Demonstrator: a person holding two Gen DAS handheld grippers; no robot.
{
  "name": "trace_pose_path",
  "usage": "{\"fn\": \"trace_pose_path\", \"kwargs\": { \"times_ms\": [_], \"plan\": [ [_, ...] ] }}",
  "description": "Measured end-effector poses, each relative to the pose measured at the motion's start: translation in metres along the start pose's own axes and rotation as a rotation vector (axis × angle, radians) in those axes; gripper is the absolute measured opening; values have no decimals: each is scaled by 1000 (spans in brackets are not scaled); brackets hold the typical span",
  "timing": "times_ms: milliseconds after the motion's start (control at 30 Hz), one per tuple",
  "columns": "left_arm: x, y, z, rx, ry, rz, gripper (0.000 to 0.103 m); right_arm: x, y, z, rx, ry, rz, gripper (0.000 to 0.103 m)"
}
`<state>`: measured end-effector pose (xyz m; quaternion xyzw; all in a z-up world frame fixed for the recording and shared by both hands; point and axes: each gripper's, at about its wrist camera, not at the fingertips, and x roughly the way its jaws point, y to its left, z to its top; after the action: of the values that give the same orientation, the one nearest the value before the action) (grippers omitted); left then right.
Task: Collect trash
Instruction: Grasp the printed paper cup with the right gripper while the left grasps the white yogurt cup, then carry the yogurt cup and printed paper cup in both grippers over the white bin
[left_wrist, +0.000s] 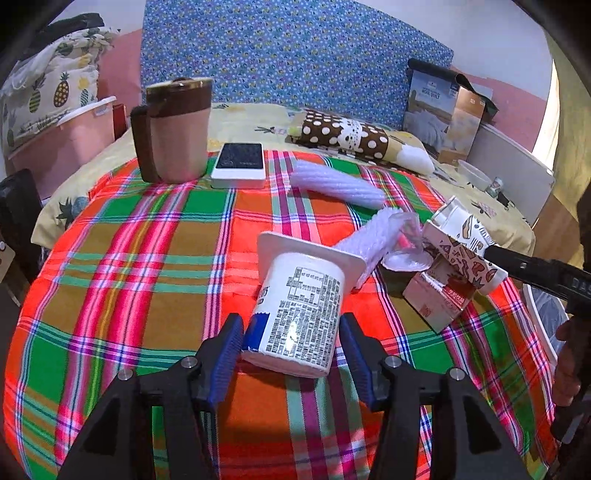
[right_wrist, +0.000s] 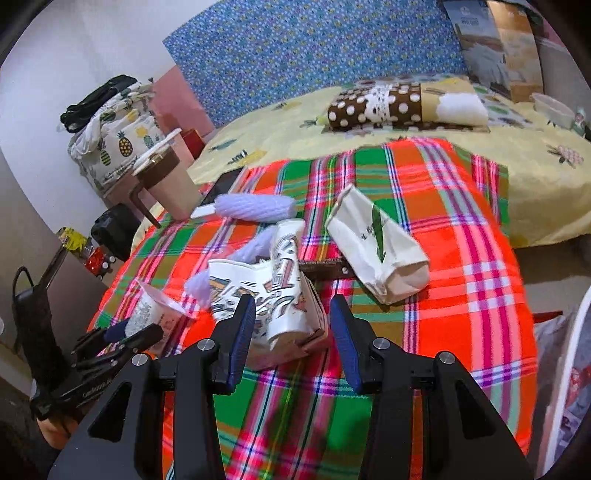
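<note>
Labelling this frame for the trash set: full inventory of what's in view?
yogurt cup: 1, white, on its side between left hand-held gripper's open jaws
patterned paper cups: crushed pile, white print, between right jaws
paper bag: 1, cream, right on cloth
foam nets: 2, lilac, mid cloth
mug: 1, pink-brown, far left
phone: 1, beside mug
plaid cloth: 1, red-green
pillow: 1, brown dotted, on bed
left hand-held gripper: black, blue pads
right hand-held gripper: same

Yogurt tub (left_wrist: 301, 314) on cloth (left_wrist: 129, 280) – mug (left_wrist: 177, 129) & phone (left_wrist: 240, 164) behind, paper cups (left_wrist: 461, 243) right.
</note>
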<state>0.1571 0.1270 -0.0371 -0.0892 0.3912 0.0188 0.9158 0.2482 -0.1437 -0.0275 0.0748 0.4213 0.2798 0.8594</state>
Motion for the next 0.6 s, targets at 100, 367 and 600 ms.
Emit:
{"fn": "trace_pose_path", "kwargs": {
  "times_ms": [100, 367, 600],
  "plan": [
    [4, -2, -2, 5, 16, -2, 53, 3, -1, -1, 9, 14, 10, 44],
    [1, -10, -6, 13, 20, 12, 50, -4, 2, -2, 2, -8, 12, 29],
    [-18, -22, -11, 14, -16, 7, 49, -16, 4, -8, -1, -24, 17, 29]
  ]
}}
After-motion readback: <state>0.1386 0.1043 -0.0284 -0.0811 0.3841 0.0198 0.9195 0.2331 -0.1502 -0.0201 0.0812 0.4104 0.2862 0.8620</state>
